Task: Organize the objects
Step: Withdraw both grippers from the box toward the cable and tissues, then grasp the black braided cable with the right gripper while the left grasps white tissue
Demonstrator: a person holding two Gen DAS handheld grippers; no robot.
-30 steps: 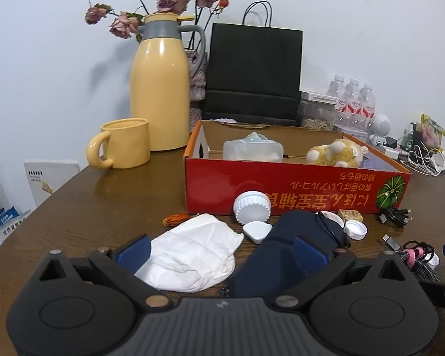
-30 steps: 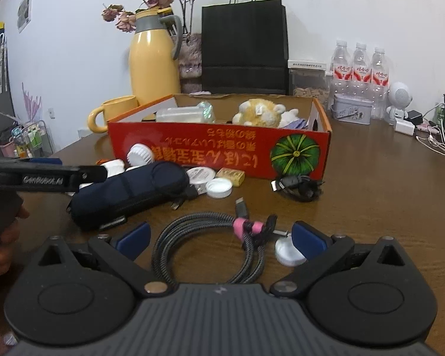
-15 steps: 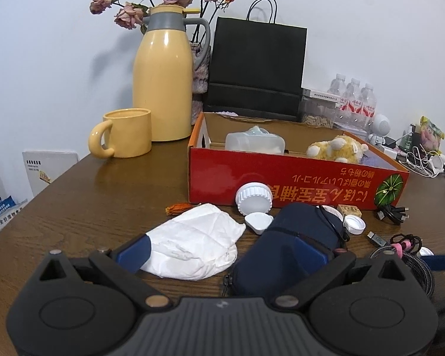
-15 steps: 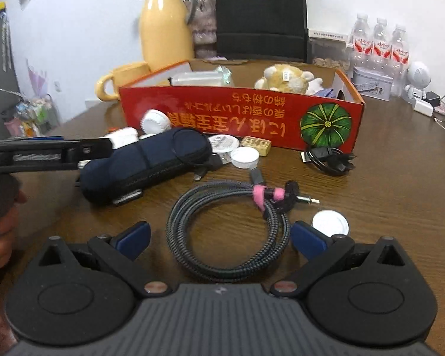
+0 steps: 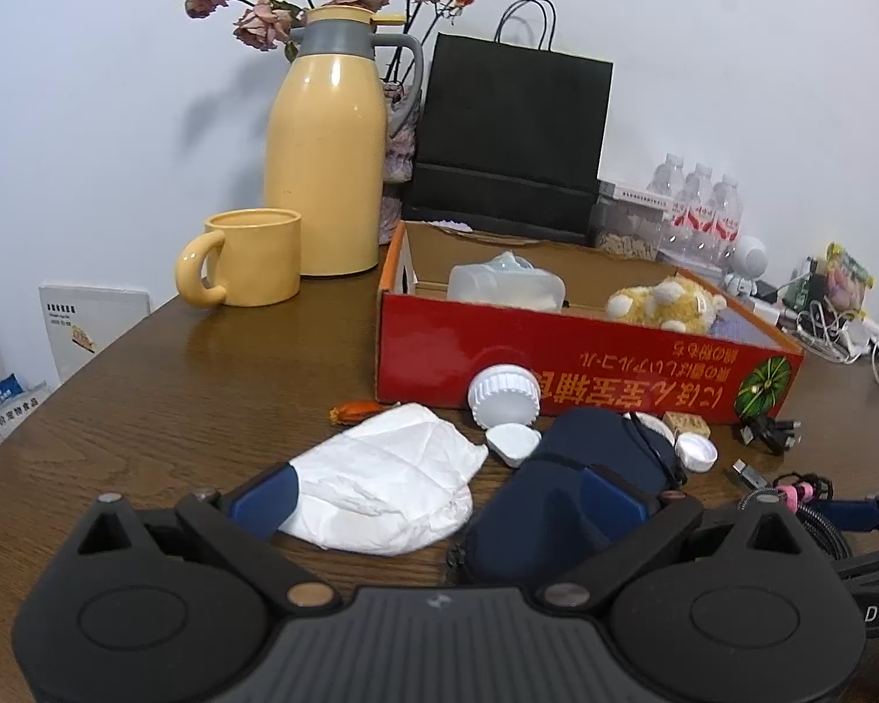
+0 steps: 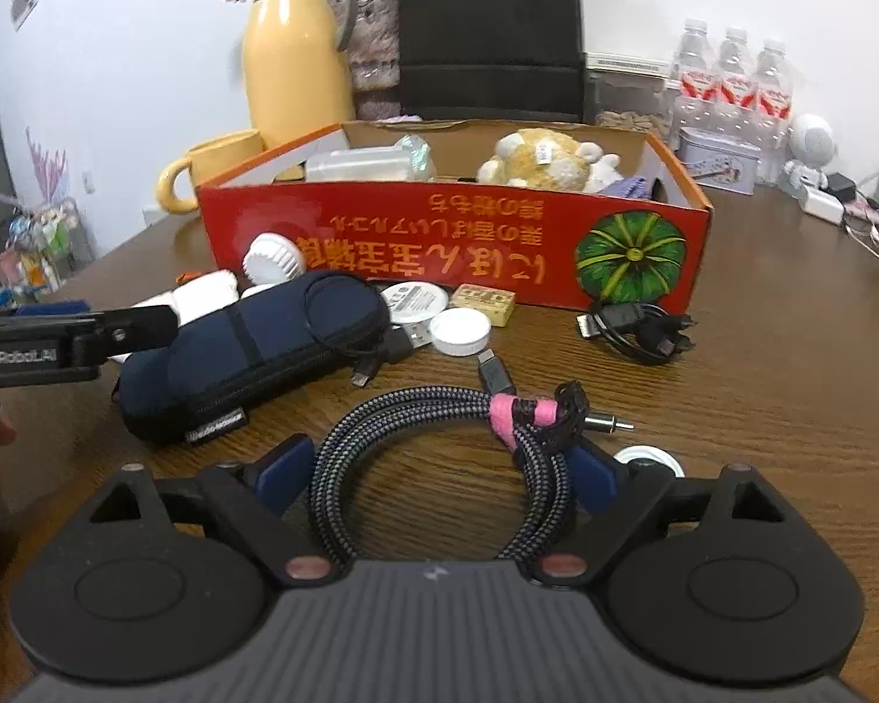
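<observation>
Even, bright indoor light, soft shadows on the wall (image 5: 117, 117), sharp focus, fisheye-bent dark corners.

Bare brown wooden table (image 6: 762, 363) lies open on my right. Ahead, the low red cardboard box (image 6: 451, 246) walls the way; small white plastic lids (image 6: 460, 333) and a tangled black cable (image 6: 639, 331) crowd its foot. A long navy zipped fabric pouch (image 6: 252, 357) blocks my left.
</observation>
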